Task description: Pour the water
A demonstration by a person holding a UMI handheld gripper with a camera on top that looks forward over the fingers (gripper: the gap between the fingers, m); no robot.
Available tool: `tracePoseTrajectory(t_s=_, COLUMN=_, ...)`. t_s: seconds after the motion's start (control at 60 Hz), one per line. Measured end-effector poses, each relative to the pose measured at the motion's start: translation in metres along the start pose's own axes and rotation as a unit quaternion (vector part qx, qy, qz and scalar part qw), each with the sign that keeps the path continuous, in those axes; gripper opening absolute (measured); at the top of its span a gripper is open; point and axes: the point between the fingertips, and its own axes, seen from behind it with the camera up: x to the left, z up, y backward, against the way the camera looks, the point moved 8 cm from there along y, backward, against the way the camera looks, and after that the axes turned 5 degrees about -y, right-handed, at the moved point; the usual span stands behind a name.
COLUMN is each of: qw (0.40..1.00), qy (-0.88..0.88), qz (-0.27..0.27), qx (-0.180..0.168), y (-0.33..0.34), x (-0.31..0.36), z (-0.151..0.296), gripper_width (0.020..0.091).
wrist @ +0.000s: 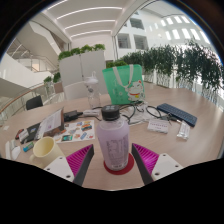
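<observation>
In the gripper view, a clear bottle [113,137] with a white cap stands upright on a red coaster [122,166] on the wooden table [190,135], between the two fingers. The gripper [113,160] has its pink pads [79,158] set wide, with a gap showing at each side of the bottle. Near the left finger sits a yellow cup [43,147]. Beyond the bottle lie a green bag [124,84], cables and a dark case [176,114].

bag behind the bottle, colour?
Green bag, seen in the gripper view, beyond the bottle.
</observation>
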Motion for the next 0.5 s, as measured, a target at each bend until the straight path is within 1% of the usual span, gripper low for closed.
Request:
tracePoseTrajectory(t_s=0.183, qw=0.999, qy=0.016, qz=-0.025, qx=0.021, y=0.087, x=0.014, z=-0.015, gripper_width=0.0832)
tracePoseTrajectory(t_s=0.233, qw=0.999, qy=0.02, qz=-0.029, qx=0.026, y=0.113, x=0.018, z=-0.012, gripper_width=0.0831)
tracePoseTrajectory(t_s=0.367, qw=0.999, qy=0.023, qz=-0.048, qx=0.012, y=0.201, x=0.048, z=-0.009, gripper_width=0.0833)
tracePoseTrajectory(t_s=0.5, qw=0.998, qy=0.027, qz=-0.052, qx=0.008, y=0.281, x=0.082, z=-0.008, gripper_width=0.0834)
